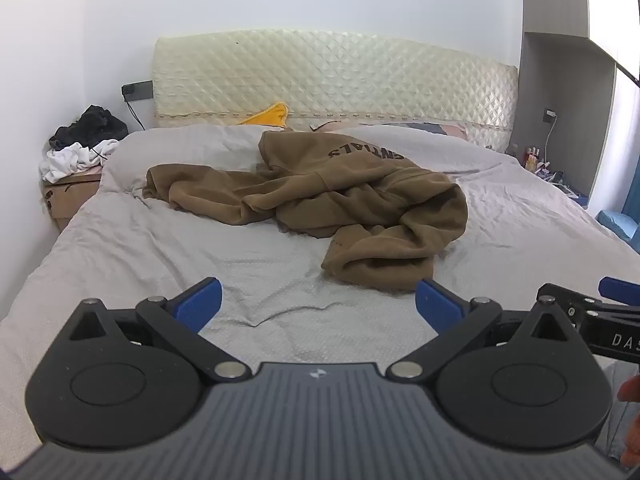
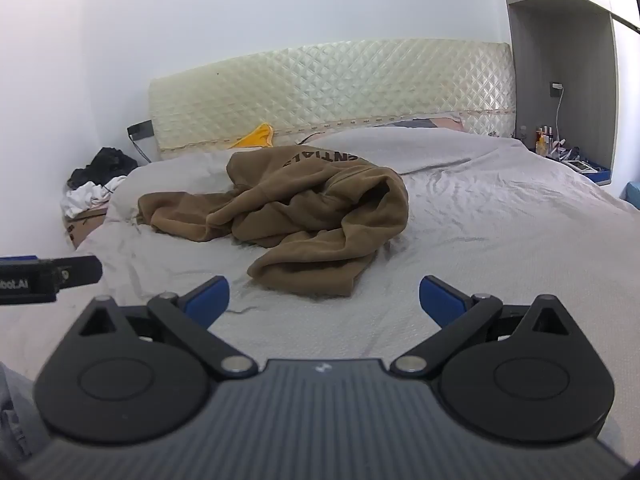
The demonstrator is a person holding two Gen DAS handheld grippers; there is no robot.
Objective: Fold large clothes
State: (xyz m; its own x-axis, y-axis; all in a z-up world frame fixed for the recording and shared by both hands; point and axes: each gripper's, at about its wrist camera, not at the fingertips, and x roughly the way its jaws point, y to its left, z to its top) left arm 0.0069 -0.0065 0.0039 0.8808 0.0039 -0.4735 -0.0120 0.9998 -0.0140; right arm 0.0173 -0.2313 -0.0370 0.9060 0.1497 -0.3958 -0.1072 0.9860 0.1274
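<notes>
A bedroom with pale walls holds a wide bed [image 1: 120,248] covered in a wrinkled grey sheet, which fills both wrist views. Nearest the cameras, the left gripper [image 1: 318,300] hangs over the foot end of the bed with its blue-padded fingers [image 1: 200,304] spread wide and nothing between them. The right gripper [image 2: 324,298] is beside it at the same end of the bed, likewise spread wide and empty. Farther up the bed, well apart from both grippers, a brown hoodie [image 1: 320,192] lies crumpled in a loose heap on the sheet, one sleeve trailing toward the bed's left side, dark lettering showing on the part nearest the head end. Beyond the hoodie, at the head of the bed, a yellow cloth [image 1: 270,115] peeks up against a cream quilted headboard [image 1: 332,76]. Left of the bed's head end, black and white clothes [image 1: 82,142] are piled on a cardboard box [image 1: 66,200].
</notes>
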